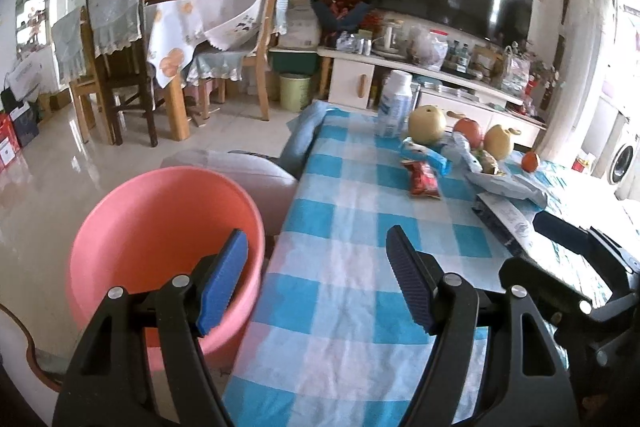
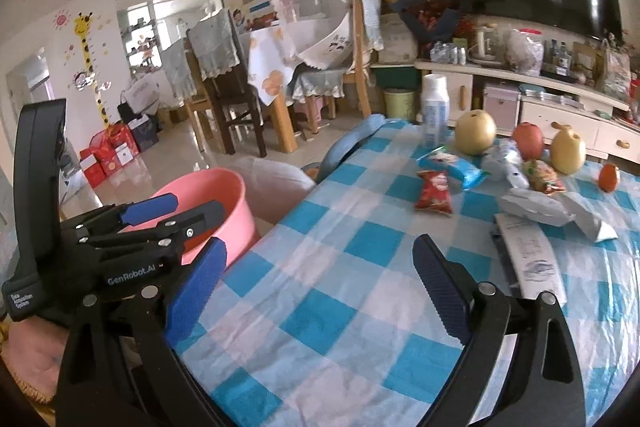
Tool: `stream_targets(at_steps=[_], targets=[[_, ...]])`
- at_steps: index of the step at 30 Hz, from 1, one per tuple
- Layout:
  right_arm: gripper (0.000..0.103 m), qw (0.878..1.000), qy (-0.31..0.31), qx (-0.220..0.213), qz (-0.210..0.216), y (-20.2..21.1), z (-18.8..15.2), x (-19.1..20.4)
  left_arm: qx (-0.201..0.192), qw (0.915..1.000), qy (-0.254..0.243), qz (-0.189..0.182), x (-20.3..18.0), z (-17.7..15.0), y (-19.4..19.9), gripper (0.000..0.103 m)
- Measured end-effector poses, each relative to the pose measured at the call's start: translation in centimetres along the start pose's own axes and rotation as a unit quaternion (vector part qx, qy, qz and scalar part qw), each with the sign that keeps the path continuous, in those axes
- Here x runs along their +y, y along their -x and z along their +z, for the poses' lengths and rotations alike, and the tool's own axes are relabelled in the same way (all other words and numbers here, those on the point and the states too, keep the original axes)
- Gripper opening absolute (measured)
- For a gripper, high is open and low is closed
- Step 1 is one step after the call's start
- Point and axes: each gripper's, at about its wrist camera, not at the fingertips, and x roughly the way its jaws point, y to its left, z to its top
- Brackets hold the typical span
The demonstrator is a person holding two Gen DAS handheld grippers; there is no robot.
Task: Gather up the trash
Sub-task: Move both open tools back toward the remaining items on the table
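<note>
A pink bucket (image 1: pixel 160 227) stands on the floor left of the table; it also shows in the right wrist view (image 2: pixel 216 199). On the blue checked tablecloth (image 1: pixel 340 267) lie a red snack packet (image 1: pixel 424 181), a blue wrapper (image 1: pixel 426 153), a colourful wrapper (image 2: pixel 544 177) and grey-white bags (image 2: pixel 536 207). The red packet (image 2: pixel 434 193) and blue wrapper (image 2: pixel 454 165) also show in the right wrist view. My left gripper (image 1: pixel 316 279) is open and empty, at the table's left edge beside the bucket. My right gripper (image 2: pixel 320 287) is open and empty over the cloth (image 2: pixel 320 287).
A white bottle (image 1: pixel 394 105), two pears (image 1: pixel 427 125), an apple (image 1: pixel 468 131) and a tangerine (image 1: pixel 530 161) stand at the far end of the table. A printed paper (image 2: pixel 532 259) lies at the right. Chairs, a dining table and a TV cabinet stand behind.
</note>
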Motion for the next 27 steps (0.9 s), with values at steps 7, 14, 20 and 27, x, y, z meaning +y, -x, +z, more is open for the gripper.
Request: stream_targets(at_steps=[7, 14, 20, 27], targets=[[0.093, 0.999, -0.032, -0.011, -0.010, 2.0, -0.1, -3.4, 0.004, 0.9996, -0.025, -0.012, -3.1, 0.0, 0.1, 0.074], [0.093, 0.997, -0.065, -0.023, -0.019, 3.8, -0.1, -7.2, 0.010, 0.9980, -0.059, -0.022, -6.8, -0.1, -0.1, 0.075], [0.093, 0.993, -0.109, -0.034, -0.032, 5.7, 0.2, -11.5, 0.015, 0.9960, -0.084, -0.027, -10.0, -0.3, -0.4, 0.079], [0.093, 0.981, -0.185, -0.023, -0.059, 7.1, -0.2, -19.2, 0.026, 0.9905, -0.122, -0.058, -15.1, 0.2, -1.5, 0.080]])
